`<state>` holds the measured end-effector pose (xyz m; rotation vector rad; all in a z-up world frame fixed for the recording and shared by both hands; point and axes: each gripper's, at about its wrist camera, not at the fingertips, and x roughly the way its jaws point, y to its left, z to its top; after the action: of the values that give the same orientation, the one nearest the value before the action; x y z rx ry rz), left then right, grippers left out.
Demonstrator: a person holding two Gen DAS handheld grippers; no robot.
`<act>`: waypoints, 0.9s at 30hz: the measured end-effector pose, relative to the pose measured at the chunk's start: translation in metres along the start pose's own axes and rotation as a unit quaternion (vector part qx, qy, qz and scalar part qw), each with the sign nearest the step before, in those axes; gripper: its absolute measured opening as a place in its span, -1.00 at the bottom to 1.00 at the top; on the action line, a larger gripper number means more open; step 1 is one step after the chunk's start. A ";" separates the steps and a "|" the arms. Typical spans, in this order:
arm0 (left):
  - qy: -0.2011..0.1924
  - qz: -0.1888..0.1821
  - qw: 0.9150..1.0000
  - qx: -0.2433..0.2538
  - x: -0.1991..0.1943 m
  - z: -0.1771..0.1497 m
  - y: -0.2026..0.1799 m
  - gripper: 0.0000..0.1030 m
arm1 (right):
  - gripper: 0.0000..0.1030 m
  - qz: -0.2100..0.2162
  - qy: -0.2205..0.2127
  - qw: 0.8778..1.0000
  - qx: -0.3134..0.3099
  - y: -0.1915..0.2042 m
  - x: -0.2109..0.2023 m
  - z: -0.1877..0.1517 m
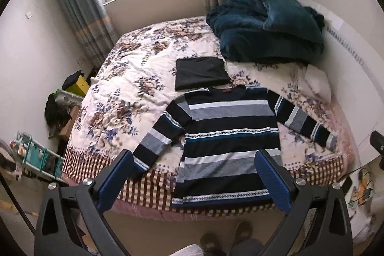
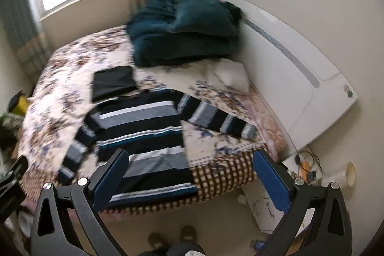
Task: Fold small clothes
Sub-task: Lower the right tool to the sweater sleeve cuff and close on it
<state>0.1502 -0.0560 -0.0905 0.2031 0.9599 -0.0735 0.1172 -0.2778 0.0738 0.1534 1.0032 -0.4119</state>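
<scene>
A striped long-sleeved sweater (image 1: pixel 228 131) in navy, grey, white and teal lies flat on the bed with both sleeves spread out. It also shows in the right wrist view (image 2: pixel 144 131). A folded black garment (image 1: pixel 200 73) lies just beyond its collar, and shows in the right wrist view (image 2: pixel 112 83). My left gripper (image 1: pixel 194 155) is open and empty, held above the sweater's hem at the bed's near edge. My right gripper (image 2: pixel 192 155) is open and empty, above the sweater's right side.
The bed has a floral quilt (image 1: pixel 134 78) with a checked border. A dark teal blanket (image 1: pixel 266 28) is piled at the far right by the white headboard (image 2: pixel 300 78). A pillow (image 2: pixel 230 76) lies under it. Clutter stands on the floor at left (image 1: pixel 60 109). My feet (image 1: pixel 225 239) are by the bed.
</scene>
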 end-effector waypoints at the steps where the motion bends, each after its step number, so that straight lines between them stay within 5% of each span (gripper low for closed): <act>1: 0.008 -0.001 1.000 0.003 0.014 0.005 -0.005 1.00 | 1.00 -0.004 0.003 1.000 0.009 -0.005 0.019 0.004; 10: 0.085 0.037 0.996 0.015 0.145 0.035 -0.076 1.00 | 1.00 -0.029 0.070 0.993 0.093 -0.068 0.210 0.033; 16: 0.172 0.054 0.984 0.002 0.255 0.034 -0.124 1.00 | 1.00 -0.027 0.152 0.969 0.192 -0.153 0.381 0.027; 20: 0.227 0.060 0.972 -0.019 0.341 0.018 -0.145 1.00 | 1.00 -0.049 0.197 0.937 0.286 -0.229 0.499 0.001; 27: 0.279 0.082 0.955 -0.051 0.475 -0.019 -0.165 1.00 | 1.00 -0.073 0.229 0.868 0.434 -0.326 0.630 -0.068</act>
<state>0.3815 -0.2004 -0.5131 0.2114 1.5028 0.1986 0.2273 -0.7210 -0.4731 1.0357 1.2349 -0.9850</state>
